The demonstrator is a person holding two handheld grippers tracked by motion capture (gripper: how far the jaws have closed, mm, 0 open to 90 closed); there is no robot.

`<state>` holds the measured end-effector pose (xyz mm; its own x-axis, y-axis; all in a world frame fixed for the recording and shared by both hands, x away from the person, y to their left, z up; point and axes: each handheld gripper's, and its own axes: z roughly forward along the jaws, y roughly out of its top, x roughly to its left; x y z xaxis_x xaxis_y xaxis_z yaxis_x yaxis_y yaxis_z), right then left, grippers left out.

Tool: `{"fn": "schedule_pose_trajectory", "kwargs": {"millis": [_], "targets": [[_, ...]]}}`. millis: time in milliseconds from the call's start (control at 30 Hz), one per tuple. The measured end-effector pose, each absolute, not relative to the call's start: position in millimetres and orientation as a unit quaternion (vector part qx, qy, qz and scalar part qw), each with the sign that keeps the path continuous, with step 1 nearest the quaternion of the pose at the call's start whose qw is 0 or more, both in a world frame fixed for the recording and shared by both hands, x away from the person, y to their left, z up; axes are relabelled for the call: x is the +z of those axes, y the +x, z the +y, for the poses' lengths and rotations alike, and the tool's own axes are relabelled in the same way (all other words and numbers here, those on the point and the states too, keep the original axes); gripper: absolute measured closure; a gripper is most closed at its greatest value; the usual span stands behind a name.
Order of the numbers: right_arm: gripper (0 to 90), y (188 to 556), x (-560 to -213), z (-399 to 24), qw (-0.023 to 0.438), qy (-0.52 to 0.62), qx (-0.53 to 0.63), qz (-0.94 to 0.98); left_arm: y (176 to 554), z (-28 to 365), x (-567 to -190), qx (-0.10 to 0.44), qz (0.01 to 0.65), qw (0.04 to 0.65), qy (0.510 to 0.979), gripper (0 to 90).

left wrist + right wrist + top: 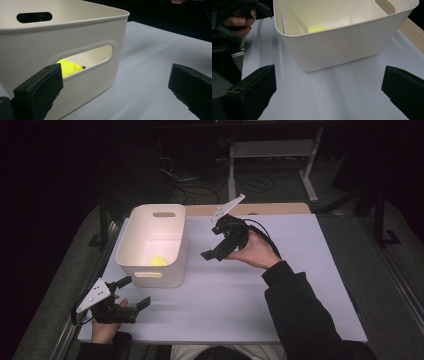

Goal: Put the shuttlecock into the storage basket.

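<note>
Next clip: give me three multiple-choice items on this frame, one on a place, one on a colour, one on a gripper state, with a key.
1. Where is the yellow object?
A. inside the white bin
B. on the table beside the bin
C. in the right gripper

2. What colour is the bin?
A. blue
B. white
C. black

3. How does the left gripper stand?
A. shut on the bin's rim
B. shut on the yellow object
C. open, holding nothing

Key: 1 A, it shows through the handle slot; 2 B, all views show white walls; 3 C, its jaws stand wide apart.
</note>
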<state>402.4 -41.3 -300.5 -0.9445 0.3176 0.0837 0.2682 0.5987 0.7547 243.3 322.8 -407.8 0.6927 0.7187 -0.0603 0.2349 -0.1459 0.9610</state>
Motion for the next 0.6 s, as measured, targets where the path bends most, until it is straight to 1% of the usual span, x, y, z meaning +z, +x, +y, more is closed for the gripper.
{"fn": "schedule_pose_trajectory", "kwargs": {"millis": [600], "targets": [[0.0,395,-309,-65,0.035,0.172,0.423,0.889,243,323,-408,0.214,0.329,0.565,0.726,0.0]]}}
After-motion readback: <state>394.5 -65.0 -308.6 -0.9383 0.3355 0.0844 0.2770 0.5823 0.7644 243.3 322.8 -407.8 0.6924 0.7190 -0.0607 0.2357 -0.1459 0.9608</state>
